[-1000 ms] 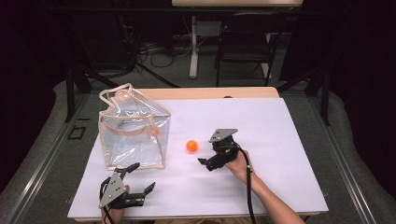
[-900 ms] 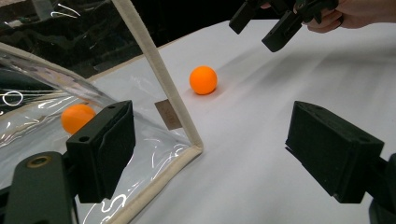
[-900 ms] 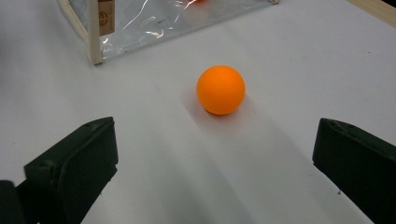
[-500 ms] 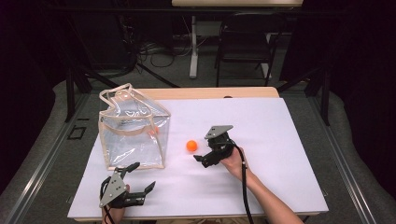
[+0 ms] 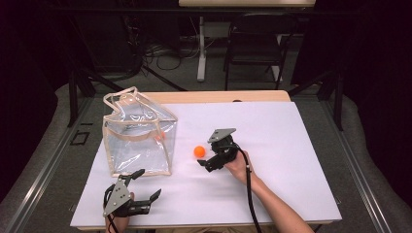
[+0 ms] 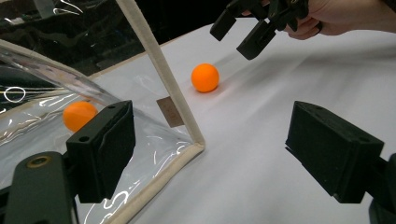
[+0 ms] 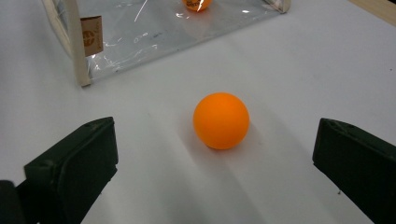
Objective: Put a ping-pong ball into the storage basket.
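right gripper [image 5: 206,160]: jaws spread, orange ball [image 7: 221,120] just ahead, path clear
left gripper [image 5: 143,186]: spread, empty
clear bag [image 5: 138,138]: beside ball, second ball [image 6: 78,115] inside

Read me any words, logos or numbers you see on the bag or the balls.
Brown tag on the clear bag: a round logo and small print, too blurred to read.
Orange ball inside the bag: dark print, too small to read.
Loose orange ball on the table: no print on the side that shows.

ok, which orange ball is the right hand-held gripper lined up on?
The loose ball on the white table, between its open jaws; the other ball sits inside the clear bag.
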